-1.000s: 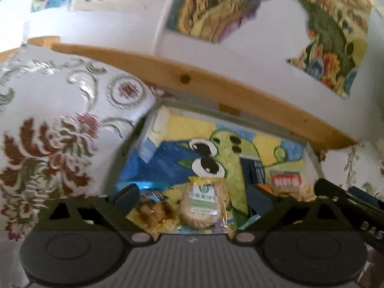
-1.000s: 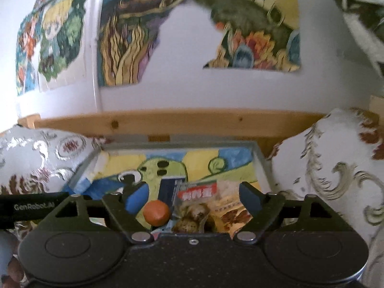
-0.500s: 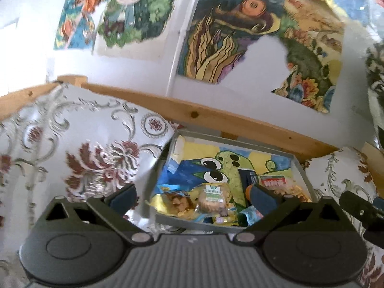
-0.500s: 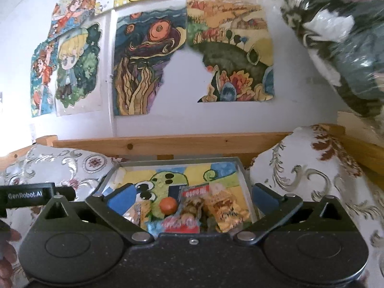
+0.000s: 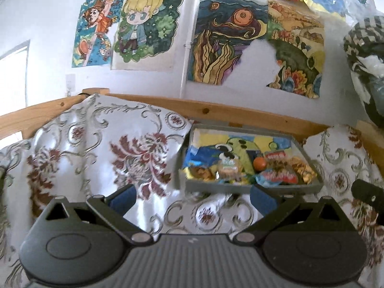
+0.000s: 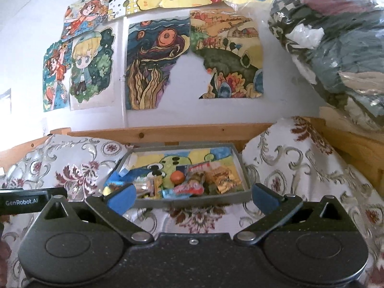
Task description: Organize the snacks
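A grey tray point(image 5: 252, 188) point(image 6: 192, 202) with a cartoon picture on its floor rests on a patterned cloth between two cushions. Several wrapped snacks lie along its near side, among them a round biscuit pack point(image 5: 228, 168), an orange ball-shaped sweet point(image 5: 260, 163) point(image 6: 177, 176), a red and blue packet point(image 5: 276, 176) point(image 6: 189, 188) and a golden packet point(image 5: 302, 170) point(image 6: 223, 180). My left gripper point(image 5: 193, 198) is open, empty, and stands back from the tray's near left. My right gripper point(image 6: 192, 198) is open and empty in front of the tray.
Patterned cushions point(image 5: 108, 148) point(image 6: 300, 163) flank the tray on both sides. A wooden rail point(image 5: 240, 112) runs behind it, under a wall of drawings. A plastic-wrapped bundle of fabric point(image 6: 336, 48) hangs at the upper right. The other gripper's body point(image 6: 24, 201) shows at the left edge.
Both grippers have pulled back and up from the tray, which now looks smaller and farther. Both stay open and empty. The snacks have kept their places in the tray.
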Demonstrator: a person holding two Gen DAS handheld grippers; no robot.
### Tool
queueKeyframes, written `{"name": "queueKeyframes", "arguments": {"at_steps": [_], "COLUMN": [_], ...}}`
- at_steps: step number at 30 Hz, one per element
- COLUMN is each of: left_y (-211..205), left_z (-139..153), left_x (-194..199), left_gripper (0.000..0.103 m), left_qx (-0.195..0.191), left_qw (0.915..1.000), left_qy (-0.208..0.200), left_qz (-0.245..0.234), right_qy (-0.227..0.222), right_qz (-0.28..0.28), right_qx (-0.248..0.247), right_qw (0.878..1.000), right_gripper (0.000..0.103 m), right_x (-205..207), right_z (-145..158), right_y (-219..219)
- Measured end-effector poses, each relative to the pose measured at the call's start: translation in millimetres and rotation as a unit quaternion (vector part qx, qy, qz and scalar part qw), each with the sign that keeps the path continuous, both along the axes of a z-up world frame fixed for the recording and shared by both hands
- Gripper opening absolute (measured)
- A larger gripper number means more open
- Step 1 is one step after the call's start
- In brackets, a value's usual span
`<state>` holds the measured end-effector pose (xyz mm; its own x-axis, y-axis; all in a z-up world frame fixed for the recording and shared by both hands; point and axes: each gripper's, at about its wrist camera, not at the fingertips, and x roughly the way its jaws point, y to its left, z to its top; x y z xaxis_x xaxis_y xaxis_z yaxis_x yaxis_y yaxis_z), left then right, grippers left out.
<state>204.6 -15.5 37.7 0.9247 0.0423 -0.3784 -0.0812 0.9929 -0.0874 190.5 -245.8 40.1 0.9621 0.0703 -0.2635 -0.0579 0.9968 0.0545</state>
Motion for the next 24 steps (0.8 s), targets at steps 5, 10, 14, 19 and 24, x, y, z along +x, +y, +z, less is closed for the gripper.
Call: {"name": "queueKeyframes", "arguments": {"at_steps": [5,10,14,19,24], "left_y": [6.1,11.3,13.4,14.0,13.2], "left_z": [-12.3,-22.2,-26.5,-30.2,-30.3], "left_x": [-20.6,-34.2,-41.3,-45.5,-45.1], "left_gripper": [0.103,0.103,0.103,0.103,0.103], "left_qx": [0.003,0.008,0.009,0.012,0.015], "left_qw": [0.9999,0.9996,0.9994,0.9993,0.9993], "left_qy": [0.013,0.022,0.027,0.029,0.03], "left_qz": [0.008,0.015,0.018,0.018,0.018], "right_qy": [0.014,0.031,0.037,0.041,0.044], "right_qz": [-0.003,-0.002,-0.004,-0.007,-0.01], "right_qx": [0.001,-0.002,-0.003,0.003,0.006], "right_qw": [1.0,1.0,0.999,0.999,0.999], "right_gripper": [0.102,0.102,0.102,0.102,0.102], "right_x": [-21.8,-35.3,-38.9,-38.4,-37.5], "right_z": [-12.0,-24.8,-29.1,-32.0,-33.9], "right_y": [2.2,4.5,4.6,2.0,0.5]}}
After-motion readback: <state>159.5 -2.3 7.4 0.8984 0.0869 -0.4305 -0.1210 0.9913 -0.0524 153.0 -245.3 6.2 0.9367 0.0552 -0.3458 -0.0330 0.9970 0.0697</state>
